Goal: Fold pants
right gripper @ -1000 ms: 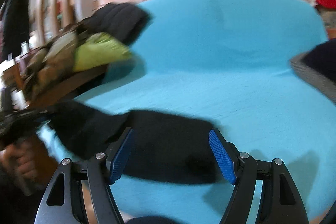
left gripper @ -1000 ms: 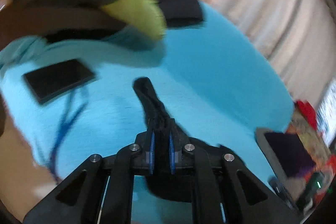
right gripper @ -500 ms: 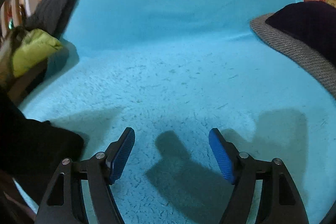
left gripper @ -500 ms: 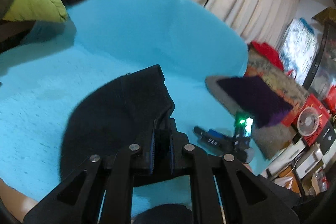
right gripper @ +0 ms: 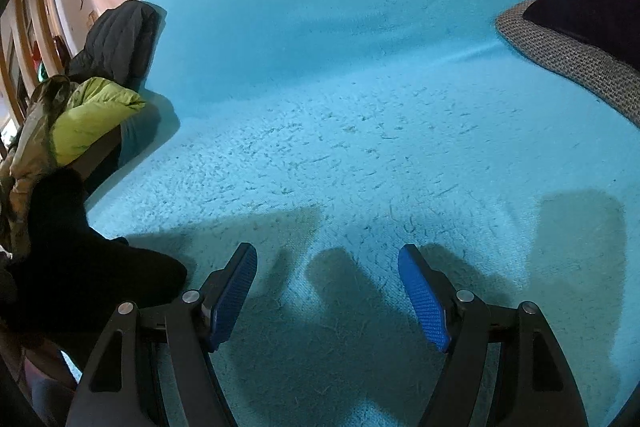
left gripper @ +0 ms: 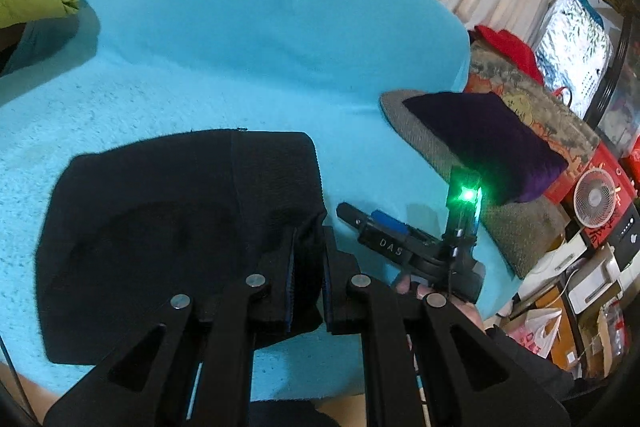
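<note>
pants (left gripper: 168, 227) lie folded compact on blue sofa (left gripper: 240, 39); left tongs (left gripper: 308, 267) clamp edge; right tongs (right gripper: 328, 291) at 3 o'clock gape, empty; release remains.

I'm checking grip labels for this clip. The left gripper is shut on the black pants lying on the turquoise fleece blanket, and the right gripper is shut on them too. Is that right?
Not quite. The left gripper is indeed shut on the black pants on the turquoise fleece blanket. But the right wrist view shows the right gripper open, with only blanket between its blue pads.
</note>
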The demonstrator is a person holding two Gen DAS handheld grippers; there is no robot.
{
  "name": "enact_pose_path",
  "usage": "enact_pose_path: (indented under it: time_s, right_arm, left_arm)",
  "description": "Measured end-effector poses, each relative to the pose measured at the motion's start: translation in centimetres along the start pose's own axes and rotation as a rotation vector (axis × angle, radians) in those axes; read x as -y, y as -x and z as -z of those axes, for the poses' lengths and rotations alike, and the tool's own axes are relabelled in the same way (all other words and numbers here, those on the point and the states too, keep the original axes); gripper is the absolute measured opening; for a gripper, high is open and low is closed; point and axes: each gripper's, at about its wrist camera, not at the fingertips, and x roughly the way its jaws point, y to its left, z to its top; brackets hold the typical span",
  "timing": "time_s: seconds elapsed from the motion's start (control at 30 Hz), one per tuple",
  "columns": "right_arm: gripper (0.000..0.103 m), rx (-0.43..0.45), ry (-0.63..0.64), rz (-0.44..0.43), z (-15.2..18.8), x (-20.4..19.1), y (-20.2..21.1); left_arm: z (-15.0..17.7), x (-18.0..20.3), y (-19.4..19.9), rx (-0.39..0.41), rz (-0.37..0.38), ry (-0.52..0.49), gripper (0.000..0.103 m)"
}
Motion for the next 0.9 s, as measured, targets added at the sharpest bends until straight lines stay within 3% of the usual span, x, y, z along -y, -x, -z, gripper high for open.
enact_pose_path:
  time_s: [0.2, 0.33, 0.4, 0.5, 0.6, 0.67, 0.73, 0.77, 0.83, 0.87, 0.9]
  right_arm:
    - [0.074, 0.002, -0.03, -0.035, 0.0, 0.7, 0.0]
    - [0.074, -0.001, -0.029, -0.029, 0.1, 0.6, -0.1]
    - [0.073, -0.003, -0.026, -0.021, 0.2, 0.6, -0.1]
    - [0.072, -0.005, -0.024, -0.002, 0.1, 0.4, 0.0]
    - [0.073, 0.008, 0.006, 0.077, -0.2, -0.6, 1.0]
    - [0.075, 0.065, 0.062, 0.078, -0.3, -2.3, 3.4]
    - [0.075, 0.207, 0.156, -0.08, 0.5, -5.7, 7.9]
    - [0.075, 0.23, 0.196, -0.131, 1.0, -6.9, 9.0]
    - [0.067, 0.212, 0.313, -0.221, 2.2, -10.3, 10.3]
    - [0.055, 0.187, 0.369, -0.236, 2.8, -11.9, 10.4]
    - [0.035, 0.149, 0.424, -0.238, 3.4, -13.3, 10.0]
  left_arm:
    - [1.9, -0.6, -4.9, -0.164, 0.029, 0.029, 0.011]
    - [2.0, -1.1, -4.1, -0.164, 0.095, 0.047, 0.024]
    - [1.7, -1.3, -2.7, -0.15, 0.145, 0.07, 0.032]
    - [1.8, -1.6, 1.7, -0.062, 0.186, 0.044, 0.044]
    - [2.6, -3.3, 6.8, 0.062, 0.157, -0.002, 0.051]
    - [3.1, -5.0, 8.8, 0.117, 0.112, -0.012, 0.051]
    - [3.3, -7.1, 9.7, 0.143, 0.084, 0.015, 0.051]
    - [3.4, -8.0, 9.6, 0.14, 0.075, 0.036, 0.049]
    - [3.3, -9.2, 9.0, 0.127, 0.05, 0.055, 0.028]
    - [3.0, -9.1, 8.4, 0.117, 0.038, 0.055, 0.022]
    - [3.2, -9.7, 8.2, 0.106, 0.029, 0.065, 0.017]
